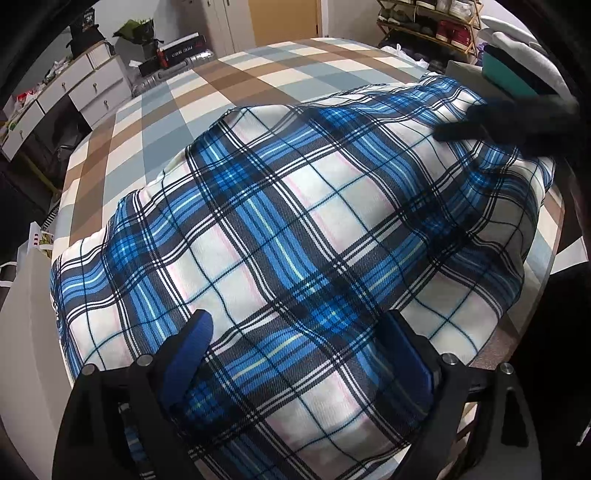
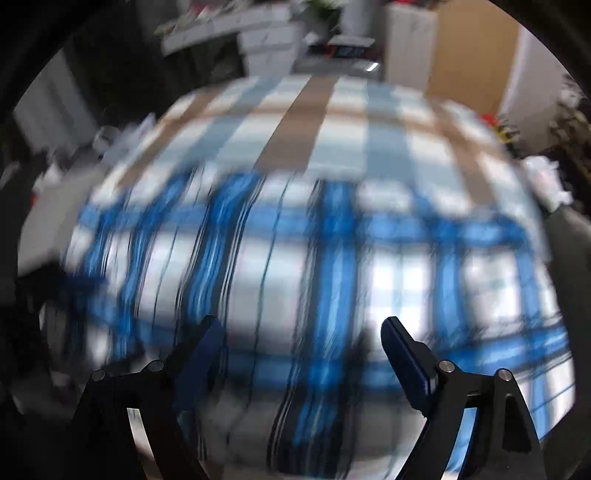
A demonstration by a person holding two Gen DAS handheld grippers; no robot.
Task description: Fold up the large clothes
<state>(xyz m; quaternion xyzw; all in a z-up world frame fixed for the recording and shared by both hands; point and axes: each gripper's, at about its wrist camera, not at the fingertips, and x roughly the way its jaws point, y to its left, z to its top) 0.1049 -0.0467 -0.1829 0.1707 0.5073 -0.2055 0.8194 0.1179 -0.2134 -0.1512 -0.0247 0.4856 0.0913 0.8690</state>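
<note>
Left wrist: one plaid garment (image 1: 295,236) spread across bed (image 1: 155,122) near edge, both grippers (image 1: 295,332) (image 2: 299,332) wide apart, gripping nothing.

Beyond the bed's brown, grey-blue and cream checked cover (image 1: 207,92) stand white drawers (image 1: 74,92) to its left, a tan door (image 1: 282,20) behind, and shoe shelves (image 1: 436,22) at its right.
</note>
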